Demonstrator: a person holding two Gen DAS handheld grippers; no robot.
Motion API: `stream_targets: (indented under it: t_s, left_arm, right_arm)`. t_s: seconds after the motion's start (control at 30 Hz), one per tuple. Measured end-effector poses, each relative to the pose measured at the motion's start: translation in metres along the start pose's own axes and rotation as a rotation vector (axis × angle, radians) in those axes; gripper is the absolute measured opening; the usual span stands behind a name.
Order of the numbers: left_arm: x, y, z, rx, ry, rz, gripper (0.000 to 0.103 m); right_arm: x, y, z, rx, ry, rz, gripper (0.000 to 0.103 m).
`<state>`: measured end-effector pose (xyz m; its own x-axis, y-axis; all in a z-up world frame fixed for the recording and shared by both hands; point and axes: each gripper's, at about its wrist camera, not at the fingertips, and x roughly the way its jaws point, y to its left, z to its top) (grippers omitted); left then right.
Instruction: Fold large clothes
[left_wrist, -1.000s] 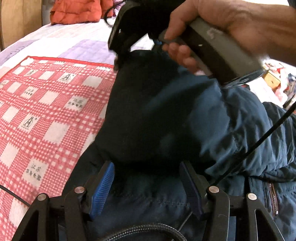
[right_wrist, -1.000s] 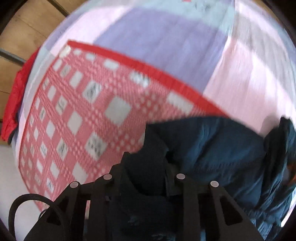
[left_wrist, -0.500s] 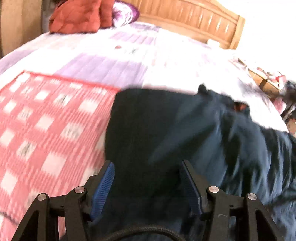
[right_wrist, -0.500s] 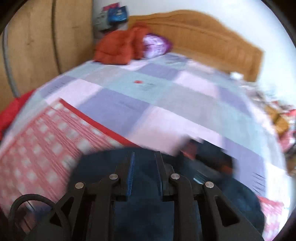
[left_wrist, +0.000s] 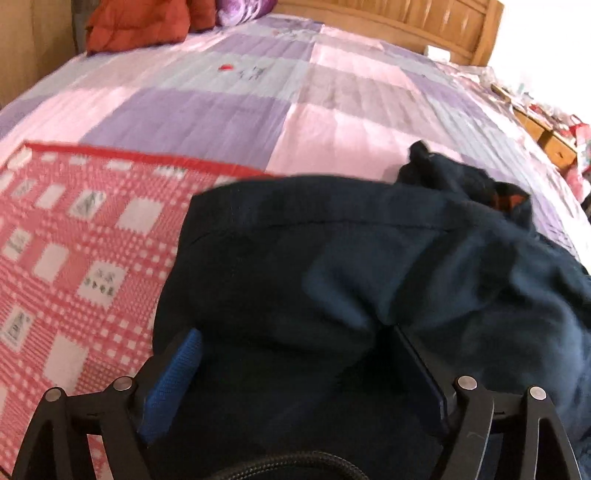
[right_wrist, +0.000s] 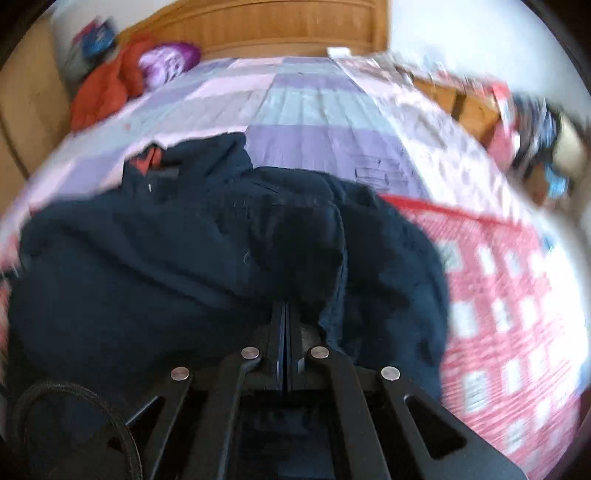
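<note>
Left wrist view showing navy jacket (left_wrist: 369, 280) lying bunched on bed, spreading from centre to 4 o'clock, partly overlapping red checked cloth (left_wrist: 74, 258) at 9 o'clock. Fabric looking smooth, padded, creased; orange lining peeking at collar, 2 o'clock. Left gripper (left_wrist: 295, 369) spreading wide, blue ribbed pads (left_wrist: 177, 373) straddling jacket fabric, likely readying pinch for next fold. Right gripper (right_wrist: 285, 317) sitting pressed together over jacket (right_wrist: 166, 266); cannot tell whether cloth pinched between. Pastel patchwork quilt (left_wrist: 295, 92) lying beneath, wooden headboard (left_wrist: 406, 18) at 12 o'clock.
</note>
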<state>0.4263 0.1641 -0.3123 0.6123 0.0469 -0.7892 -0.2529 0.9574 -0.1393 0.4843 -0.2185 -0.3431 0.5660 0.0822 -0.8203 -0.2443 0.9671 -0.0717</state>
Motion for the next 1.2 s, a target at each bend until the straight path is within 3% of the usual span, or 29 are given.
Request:
stream_targets:
  t_s: [0.17,0.3,0.37,0.43,0.47,0.5,0.53,0.63,0.7,0.73,0.83,0.93,0.97,1.0,1.07,1.13,1.2]
  left_arm:
    - [-0.026,-0.04,0.018,0.115,-0.111,-0.014,0.086]
    - [-0.001,-0.055,0.034,0.174,-0.078,0.047,0.086]
    - [0.026,-0.036,0.035,0.133,0.012,0.076,0.088]
    - [0.044,-0.014,0.029,0.093,0.049,0.027,0.094]
    - [0.045,-0.013,0.027,0.115,0.043,0.041,0.097]
    - [0.046,-0.016,0.024,0.161,0.03,0.09,0.1]
    - [0.047,-0.017,0.021,0.186,0.019,0.103,0.101]
    - [0.045,-0.012,0.022,0.128,0.033,0.087,0.102]
    - [0.033,-0.014,0.026,0.102,0.038,0.095,0.101]
    - [0.021,-0.018,0.028,0.101,0.016,0.091,0.101]
    - [-0.027,-0.053,0.02,0.155,-0.124,-0.002,0.101]
    - [-0.049,-0.098,0.005,0.217,-0.16,-0.129,0.102]
    - [-0.046,-0.109,0.0,0.236,-0.145,-0.158,0.102]
    - [-0.04,-0.121,-0.007,0.253,-0.118,-0.173,0.101]
    - [-0.018,-0.123,-0.017,0.239,-0.06,-0.12,0.1]
    - [0.012,-0.103,-0.028,0.198,0.032,-0.115,0.1]
    - [0.017,-0.091,-0.039,0.26,0.008,-0.087,0.1]
  right_arm:
    - [-0.02,0.024,0.02,-0.014,-0.096,0.043,0.003]
    - [0.001,0.048,0.037,-0.115,-0.083,-0.022,0.005]
    - [0.017,0.016,0.032,0.002,-0.036,-0.06,0.002]
    - [0.032,-0.031,0.022,0.161,0.003,0.015,0.0]
    - [0.034,-0.039,0.021,0.16,0.004,0.053,0.0]
    - [0.035,-0.036,0.021,0.121,0.014,-0.011,0.0]
    - [0.039,-0.034,0.02,0.063,0.037,-0.14,0.0]
    - [0.043,-0.055,0.015,0.146,0.06,-0.055,0.0]
    - [0.031,-0.049,0.018,0.132,0.031,-0.1,0.0]
    - [0.016,-0.04,0.019,0.101,-0.023,-0.139,0.001]
    - [-0.03,-0.001,0.023,0.058,-0.217,-0.113,0.015]
    - [-0.054,0.059,0.018,-0.022,-0.281,0.044,0.054]
    - [-0.054,0.078,0.016,-0.056,-0.281,0.099,0.059]
    - [-0.052,0.089,0.014,-0.079,-0.274,0.12,0.059]
    - [-0.037,0.115,0.007,-0.138,-0.213,0.157,0.058]
    - [-0.013,0.108,-0.005,-0.147,-0.128,0.137,0.058]
    - [-0.003,0.082,-0.016,-0.141,-0.122,0.074,0.058]
